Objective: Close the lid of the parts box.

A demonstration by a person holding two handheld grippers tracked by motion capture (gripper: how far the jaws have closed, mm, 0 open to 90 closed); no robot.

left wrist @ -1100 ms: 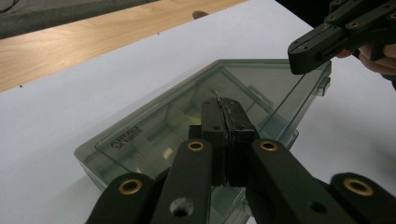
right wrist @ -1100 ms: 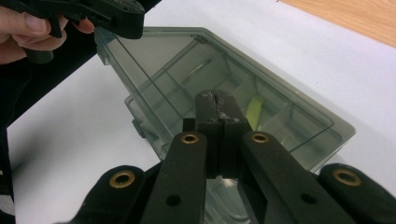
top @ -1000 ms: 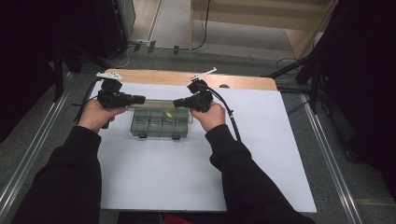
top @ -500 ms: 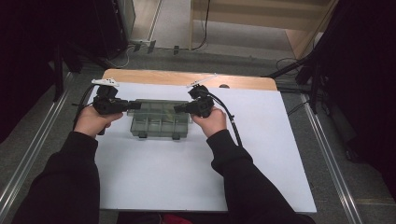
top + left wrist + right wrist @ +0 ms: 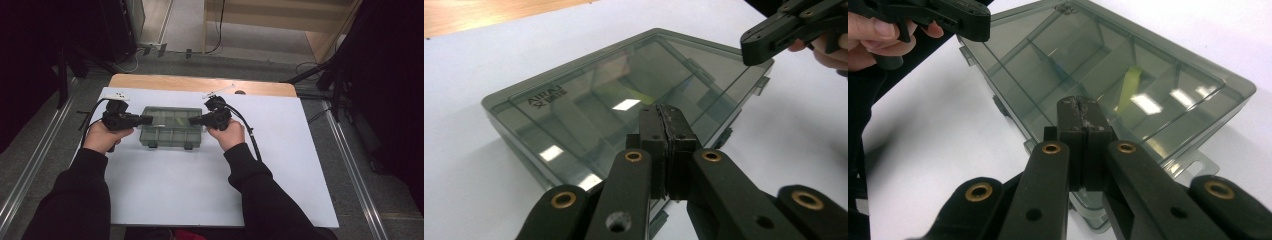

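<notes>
The compartment box was smoky translucent plastic, its lid glossy and mirroring the lamps. Each claw, left and right, was matt black plastic, its pads scuffed. The table looked smooth, matt white, with bare wood at its 12 o'clock edge.

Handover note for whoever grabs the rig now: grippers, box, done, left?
Left gripper: jaws shut, empty, tip at the left end of the box.
Right gripper: jaws shut, empty, tip at the right end of the box.
Box: smoky clear plastic compartment box, flat on the white table, lid closed. Its two front latches face the person. A yellow-green piece lies inside one compartment.
Done: both grippers brought to the box ends.
Left: likely undo the latches and lift the lid; nothing opened yet.
</notes>
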